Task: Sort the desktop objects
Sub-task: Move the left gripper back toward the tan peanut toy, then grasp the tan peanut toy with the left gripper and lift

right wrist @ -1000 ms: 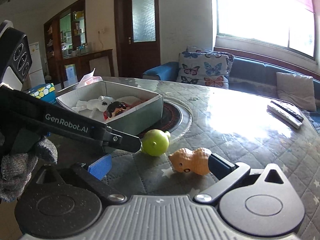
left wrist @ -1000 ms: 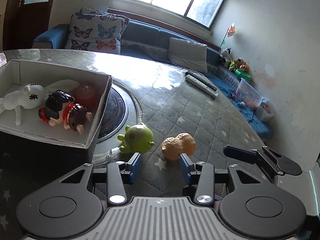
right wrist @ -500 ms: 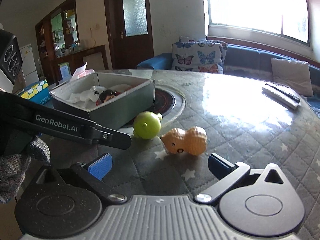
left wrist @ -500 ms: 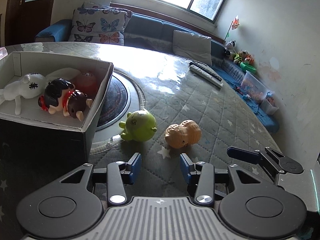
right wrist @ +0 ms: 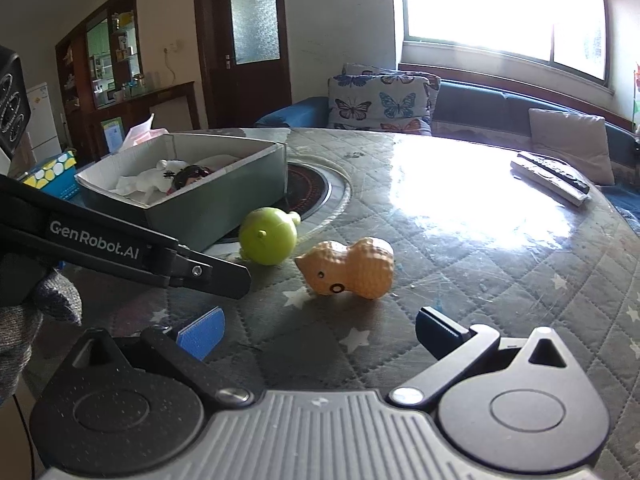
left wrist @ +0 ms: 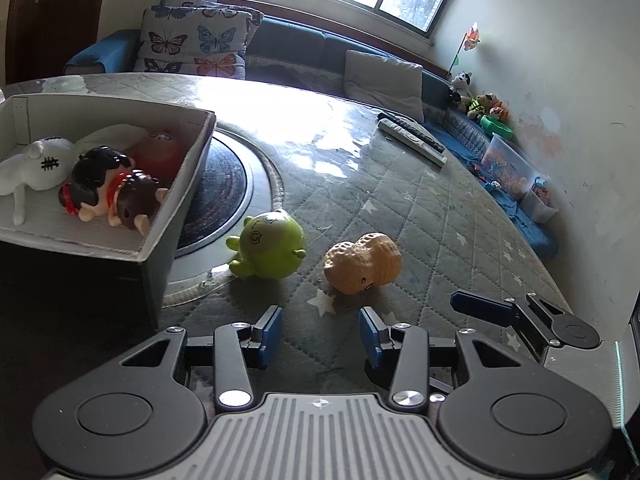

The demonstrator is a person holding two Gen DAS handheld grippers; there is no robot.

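A green round toy (left wrist: 267, 245) and an orange peanut toy (left wrist: 362, 262) lie side by side on the quilted table, right of an open grey box (left wrist: 182, 208) that holds several toys. My left gripper (left wrist: 319, 334) is open and empty, just short of the two toys. My right gripper (right wrist: 316, 330) is open wide and empty, with the peanut toy (right wrist: 349, 267) just ahead and the green toy (right wrist: 267, 241) further left. The box (right wrist: 224, 196) stands behind them. The right gripper's finger (left wrist: 482, 306) shows at the right of the left wrist view.
A round black hob (left wrist: 224, 196) is set in the table beside the box. Two remote controls (left wrist: 412, 140) lie at the far right edge. A sofa with cushions (left wrist: 192, 44) runs behind the table. A blue tissue box (right wrist: 48, 172) stands left of the box.
Both grippers have drawn back a little from the toys and tilted. The toys and the box have not moved. Both grippers stayed open.
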